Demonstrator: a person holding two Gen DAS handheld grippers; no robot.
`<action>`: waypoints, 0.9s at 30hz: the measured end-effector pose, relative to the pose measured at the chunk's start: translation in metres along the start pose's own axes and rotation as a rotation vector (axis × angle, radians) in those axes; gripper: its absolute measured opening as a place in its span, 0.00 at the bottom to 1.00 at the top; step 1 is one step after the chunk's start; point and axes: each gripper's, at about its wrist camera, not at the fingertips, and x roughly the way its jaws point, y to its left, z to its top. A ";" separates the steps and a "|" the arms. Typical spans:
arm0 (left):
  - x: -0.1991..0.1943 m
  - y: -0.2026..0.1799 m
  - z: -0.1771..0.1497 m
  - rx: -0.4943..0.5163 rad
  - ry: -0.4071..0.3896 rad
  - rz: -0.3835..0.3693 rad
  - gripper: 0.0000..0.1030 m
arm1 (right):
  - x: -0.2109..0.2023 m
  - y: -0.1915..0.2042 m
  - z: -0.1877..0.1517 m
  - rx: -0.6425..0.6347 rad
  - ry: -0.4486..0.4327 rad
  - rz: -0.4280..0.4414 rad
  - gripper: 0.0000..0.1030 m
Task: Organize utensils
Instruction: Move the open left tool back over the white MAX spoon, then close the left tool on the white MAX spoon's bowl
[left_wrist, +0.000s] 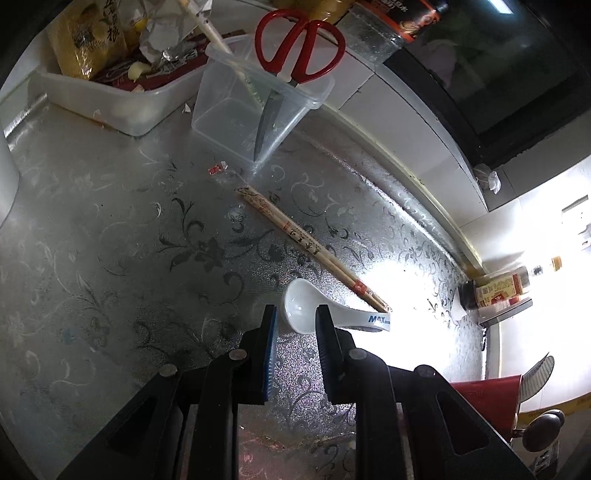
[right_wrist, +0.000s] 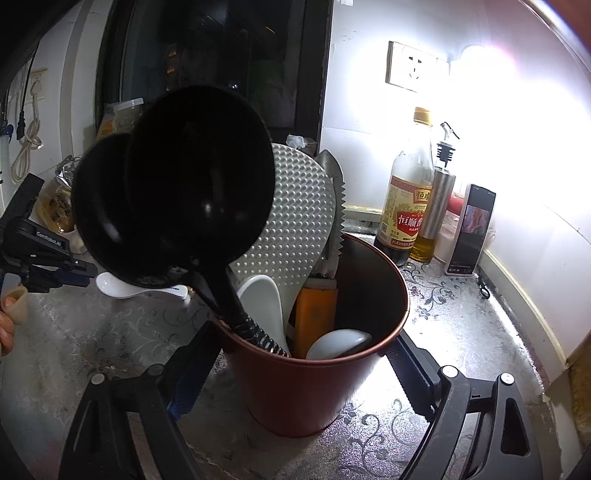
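We see a white ceramic soup spoon (left_wrist: 310, 314) lying on the flower-patterned countertop (left_wrist: 129, 240), bowl facing up, its short handle carrying blue lettering and pointing toward the brightly lit end of the counter. Our left gripper (left_wrist: 295, 314) hangs just over it with the jaws set narrow, one finger on each side of the spoon's bowl; the bowl shows in the gap between them, and we cannot tell whether the pads touch it. Just beyond the spoon's handle lies a pair of printed wooden chopsticks (left_wrist: 310, 243), side by side, running diagonally toward the counter's back edge. Further along that edge stands a clear plastic container (left_wrist: 236, 107) holding red-handled scissors (left_wrist: 299, 44), blades down, and one more chopstick leaning in it; beside it sits a shallow white tray (left_wrist: 110, 107) of packets. In the right wrist view, our right gripper (right_wrist: 295, 373) straddles a dark red utensil cup (right_wrist: 314, 387) near the lit corner of the counter, its fingers wide and close against the cup's two sides, though we cannot make out firm contact. The cup holds two black ladles (right_wrist: 177, 192), a dimpled white rice paddle (right_wrist: 295, 214), a serrated blade (right_wrist: 338, 206) with an orange handle, and white spoons. Behind it, against the wall, stand a vinegar bottle (right_wrist: 408, 206) and an oil dispenser (right_wrist: 437, 206).
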 end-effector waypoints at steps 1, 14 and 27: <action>0.002 0.003 0.001 -0.013 0.004 -0.010 0.20 | 0.000 0.000 0.000 0.000 0.000 0.000 0.88; 0.025 0.008 0.007 -0.041 0.015 0.003 0.19 | 0.000 0.000 0.000 0.000 0.000 0.000 0.88; 0.031 0.004 0.003 -0.031 -0.014 0.028 0.07 | 0.000 0.000 0.000 0.000 0.000 0.000 0.88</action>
